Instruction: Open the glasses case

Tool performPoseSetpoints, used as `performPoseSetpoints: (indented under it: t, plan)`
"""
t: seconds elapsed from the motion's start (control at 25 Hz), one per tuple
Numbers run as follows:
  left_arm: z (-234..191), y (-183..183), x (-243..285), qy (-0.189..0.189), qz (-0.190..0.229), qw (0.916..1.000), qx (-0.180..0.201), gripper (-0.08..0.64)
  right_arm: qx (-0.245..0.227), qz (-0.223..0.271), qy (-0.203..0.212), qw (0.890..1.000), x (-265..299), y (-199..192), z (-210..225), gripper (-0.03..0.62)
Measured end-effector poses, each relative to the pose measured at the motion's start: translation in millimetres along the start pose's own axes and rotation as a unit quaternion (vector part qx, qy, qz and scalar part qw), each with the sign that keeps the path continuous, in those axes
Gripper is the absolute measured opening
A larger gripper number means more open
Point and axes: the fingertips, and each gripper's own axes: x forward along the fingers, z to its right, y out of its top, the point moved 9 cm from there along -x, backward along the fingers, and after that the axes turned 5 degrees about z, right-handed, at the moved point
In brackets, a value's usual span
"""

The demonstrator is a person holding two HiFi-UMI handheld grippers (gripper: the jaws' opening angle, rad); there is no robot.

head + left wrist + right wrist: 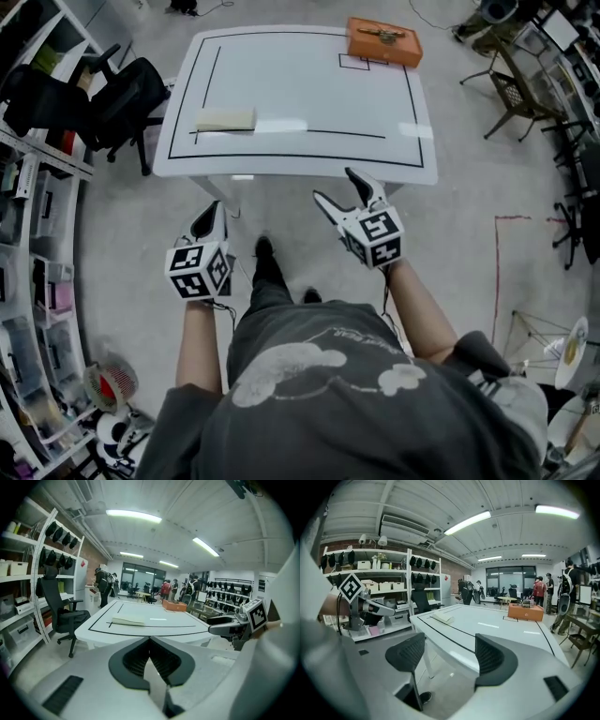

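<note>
The glasses case [225, 119] is a flat cream box that lies closed on the left part of the white table [300, 159]; it also shows in the left gripper view [128, 620] and the right gripper view [443, 617]. Both grippers hang in front of the table's near edge, well short of the case. My left gripper [210, 214] is shut, its dark pads meeting [150, 641] with nothing between them. My right gripper [336, 186] is open, its jaws wide apart and empty [447, 653], pointing at the table's near edge.
An orange box [383, 41] sits at the table's far right corner. A black office chair [122, 94] stands left of the table beside shelves [37, 281]. Chairs [516, 94] and desks are at the right. People stand far back in the room [166, 588].
</note>
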Motion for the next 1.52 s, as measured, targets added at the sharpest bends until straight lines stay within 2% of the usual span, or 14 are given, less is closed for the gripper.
performPoseSetpoints:
  t: [0.4,0.76,1.0,1.28,1.52]
  plan:
    - [-75,28,80,-0.006,-0.023,0.9997,0.007,0.002,-0.013,-0.025,0.008,1.0,113,27,3,0.322]
    - [-130,40,151,-0.027,-0.076,0.9967,0.006,0.002,-0.006,-0.059,0.003,0.998,190,38,7,0.319]
    - [-154,41,188,-0.036,-0.116,0.9925,0.007,0.002,0.003,-0.078,-0.005,0.997,224,38,6,0.314]
    - [-171,39,219,-0.034,-0.16,0.9855,0.044,0.002,0.001,-0.096,-0.004,0.995,252,37,10,0.304]
    - [-179,34,231,-0.033,-0.189,0.9804,0.044,0.002,-0.005,-0.108,0.004,0.994,267,38,9,0.302]
